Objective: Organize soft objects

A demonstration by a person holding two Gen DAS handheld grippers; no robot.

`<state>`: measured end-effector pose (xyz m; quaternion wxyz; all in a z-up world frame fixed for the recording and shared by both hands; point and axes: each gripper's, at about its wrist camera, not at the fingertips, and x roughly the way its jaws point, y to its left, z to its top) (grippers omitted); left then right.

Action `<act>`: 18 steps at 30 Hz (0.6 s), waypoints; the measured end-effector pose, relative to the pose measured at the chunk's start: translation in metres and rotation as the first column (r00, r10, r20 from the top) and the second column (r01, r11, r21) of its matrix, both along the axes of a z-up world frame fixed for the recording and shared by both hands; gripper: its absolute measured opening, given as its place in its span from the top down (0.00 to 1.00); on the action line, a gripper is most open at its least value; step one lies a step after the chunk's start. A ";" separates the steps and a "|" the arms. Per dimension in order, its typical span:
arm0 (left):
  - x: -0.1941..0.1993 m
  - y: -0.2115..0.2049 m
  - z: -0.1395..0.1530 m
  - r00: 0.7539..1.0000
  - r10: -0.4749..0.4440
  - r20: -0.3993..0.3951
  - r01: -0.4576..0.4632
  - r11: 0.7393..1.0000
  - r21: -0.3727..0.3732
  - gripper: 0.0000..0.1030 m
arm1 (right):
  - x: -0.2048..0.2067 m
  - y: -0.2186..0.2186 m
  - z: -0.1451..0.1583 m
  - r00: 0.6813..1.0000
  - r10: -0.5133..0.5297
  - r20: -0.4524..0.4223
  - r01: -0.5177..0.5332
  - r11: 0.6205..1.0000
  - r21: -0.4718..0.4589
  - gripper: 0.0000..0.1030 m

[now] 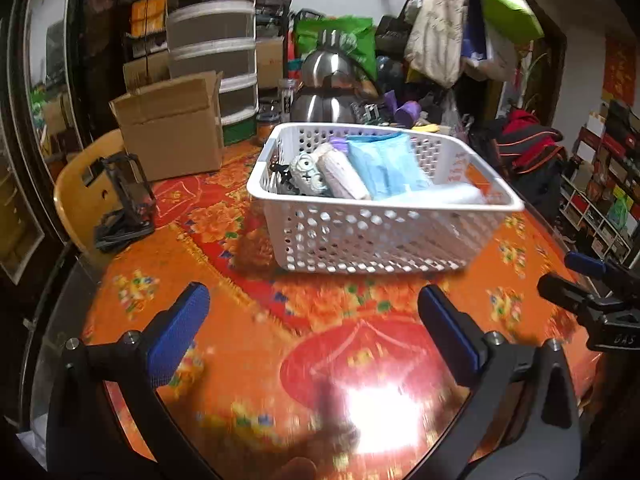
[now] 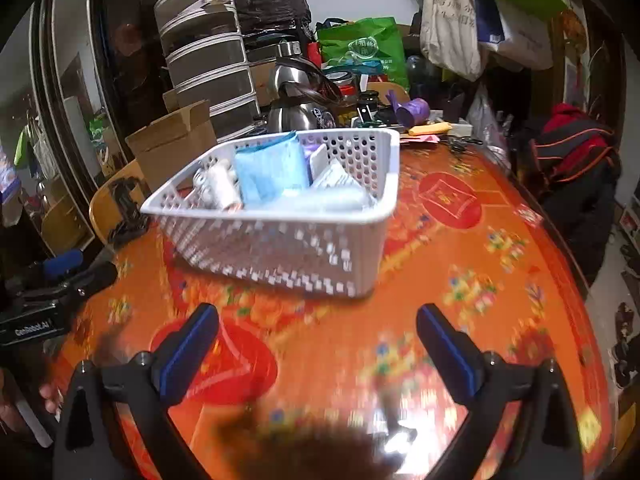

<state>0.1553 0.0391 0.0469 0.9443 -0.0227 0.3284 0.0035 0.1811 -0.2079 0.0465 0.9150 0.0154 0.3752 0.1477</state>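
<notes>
Both the left gripper (image 1: 314,334) and right gripper (image 2: 318,350) hold their jaws spread, empty, before the white basket (image 1: 372,236).

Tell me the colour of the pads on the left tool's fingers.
Blue pads on black arms, clearest in the left wrist view.

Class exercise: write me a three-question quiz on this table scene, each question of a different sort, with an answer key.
1. True or false: the left tool is shut on a blue pack.
2. Where do the soft things lie? A) in the white basket B) in the cardboard box C) on the bare tablecloth
3. Fill in: behind the basket stands a shiny steel ____.

Key: 1 false, both it and the right tool are open and empty; 2 A; 3 kettle.
</notes>
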 end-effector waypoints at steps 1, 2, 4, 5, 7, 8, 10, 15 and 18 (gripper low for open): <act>-0.010 -0.002 0.003 1.000 -0.001 0.003 0.001 1.000 0.008 0.00 | -0.012 0.001 0.002 1.000 0.009 0.011 -0.009 1.000 0.000 0.04; -0.019 -0.003 0.006 1.000 -0.002 0.006 0.002 1.000 0.011 0.00 | -0.023 0.002 0.004 1.000 0.018 0.022 -0.018 1.000 -0.003 0.04; -0.040 -0.005 0.018 0.999 -0.004 0.039 0.004 1.000 -0.002 0.00 | -0.045 0.007 0.012 0.998 0.040 0.041 -0.039 0.999 -0.036 0.04; -0.047 -0.005 0.024 0.999 -0.001 0.055 0.002 1.000 -0.015 0.00 | -0.053 0.010 0.017 0.997 0.051 0.060 -0.048 0.997 -0.055 0.04; -0.054 -0.007 0.037 0.997 -0.003 0.078 0.004 1.000 -0.015 0.00 | -0.065 0.013 0.028 0.996 0.028 0.081 -0.022 0.996 -0.081 0.04; -0.054 -0.008 0.040 0.997 0.001 0.078 -0.001 1.000 -0.007 0.00 | -0.067 0.013 0.032 0.997 0.018 0.078 -0.012 0.997 -0.072 0.04; -0.047 -0.009 0.049 0.997 -0.010 0.079 0.011 1.000 -0.012 0.00 | -0.064 0.011 0.040 0.997 0.016 0.080 -0.013 0.999 -0.035 0.04; -0.020 -0.012 0.051 0.999 -0.008 0.047 0.009 1.000 -0.008 0.00 | -0.043 0.007 0.052 0.996 -0.031 0.088 0.033 0.999 -0.026 0.04; -0.014 -0.014 0.048 0.999 -0.007 0.043 0.007 1.000 -0.006 0.00 | -0.035 0.006 0.051 0.997 -0.032 0.076 0.033 0.999 -0.004 0.04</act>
